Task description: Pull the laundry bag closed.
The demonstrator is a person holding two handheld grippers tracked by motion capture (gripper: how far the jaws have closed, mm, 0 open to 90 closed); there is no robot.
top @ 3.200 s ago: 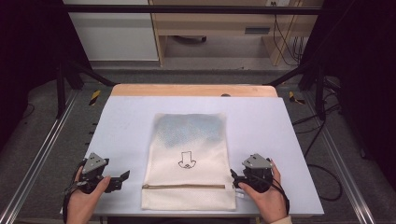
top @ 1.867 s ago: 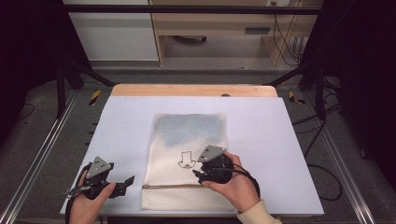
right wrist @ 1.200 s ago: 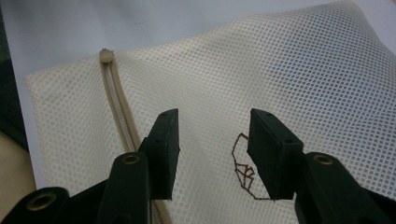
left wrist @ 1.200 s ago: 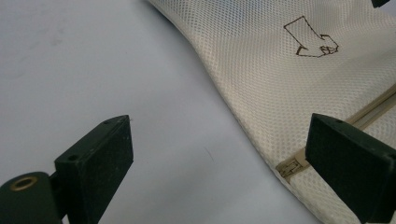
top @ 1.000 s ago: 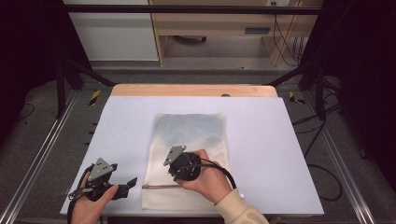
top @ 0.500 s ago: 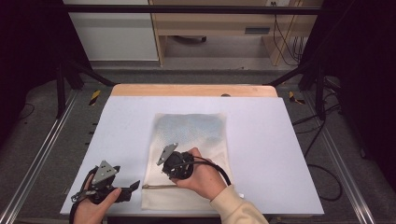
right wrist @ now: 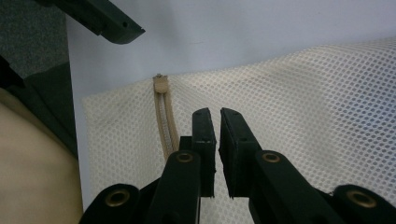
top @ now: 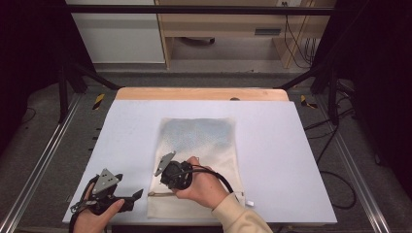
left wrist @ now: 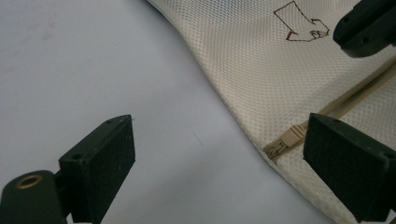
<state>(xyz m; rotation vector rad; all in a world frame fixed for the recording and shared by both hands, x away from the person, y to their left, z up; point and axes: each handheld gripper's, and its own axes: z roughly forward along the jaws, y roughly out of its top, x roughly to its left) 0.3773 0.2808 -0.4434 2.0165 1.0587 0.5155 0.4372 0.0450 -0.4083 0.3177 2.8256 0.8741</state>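
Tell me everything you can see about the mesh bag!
The bag is a flat, cream rectangle of netted fabric with tiny holes. It lies on the white table, near the front edge. A brown printed outline marks its middle. A tan zipper runs across its near end and looks closed. A small white tag sticks out at one near corner. The right gripper, jaws nearly together, is over the mesh beside the zipper. The left gripper is open beside the bag's edge.

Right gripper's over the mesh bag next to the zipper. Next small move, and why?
Probably shift the right gripper sideways onto the zipper end and reopen it. Its jaws are nearly shut on bare mesh of the mesh bag, with nothing visibly pinched, while the left gripper waits open near the zipper's end.
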